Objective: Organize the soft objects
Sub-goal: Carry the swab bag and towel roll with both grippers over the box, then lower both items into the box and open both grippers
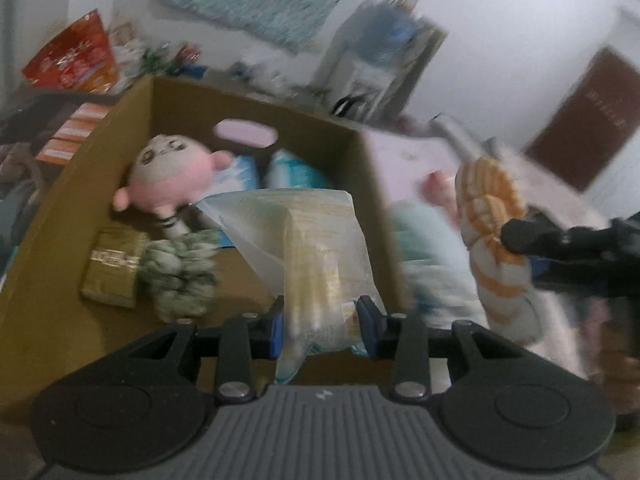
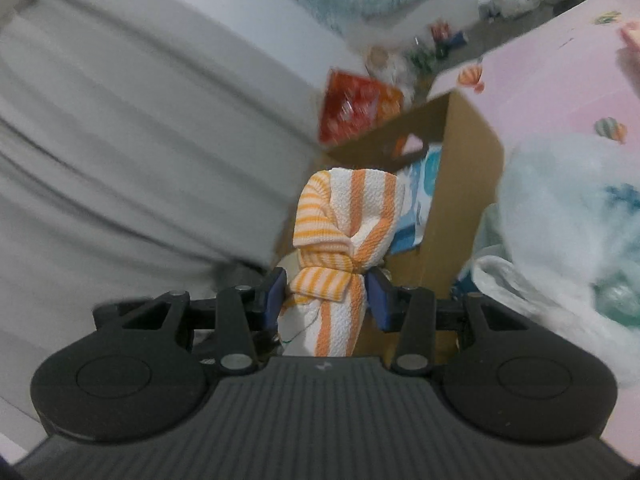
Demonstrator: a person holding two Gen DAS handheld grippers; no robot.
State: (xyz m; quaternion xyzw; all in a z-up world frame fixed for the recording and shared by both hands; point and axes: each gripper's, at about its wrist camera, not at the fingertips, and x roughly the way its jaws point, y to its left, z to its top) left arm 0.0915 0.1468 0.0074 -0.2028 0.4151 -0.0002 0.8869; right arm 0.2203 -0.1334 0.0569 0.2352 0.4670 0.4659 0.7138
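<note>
Left gripper [image 1: 320,326] pinched a clear plastic packet [image 1: 316,248] above the brown cardboard box [image 1: 72,220]; right gripper [image 2: 326,298] pinched an orange-striped knit cloth [image 2: 344,216], probably for boxing.

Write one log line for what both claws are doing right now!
left claw: shut on plastic bag over cardboard box | right claw: shut on striped cloth | doll: in box

Home bedroom: pink bedsheet [image 2: 552,92], plush doll [image 1: 168,172]

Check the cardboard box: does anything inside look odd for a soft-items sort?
Yes: a small gold packet lies flat on the cardboard box floor beside the pink plush doll. It looks boxy and rigid, not soft.
</note>
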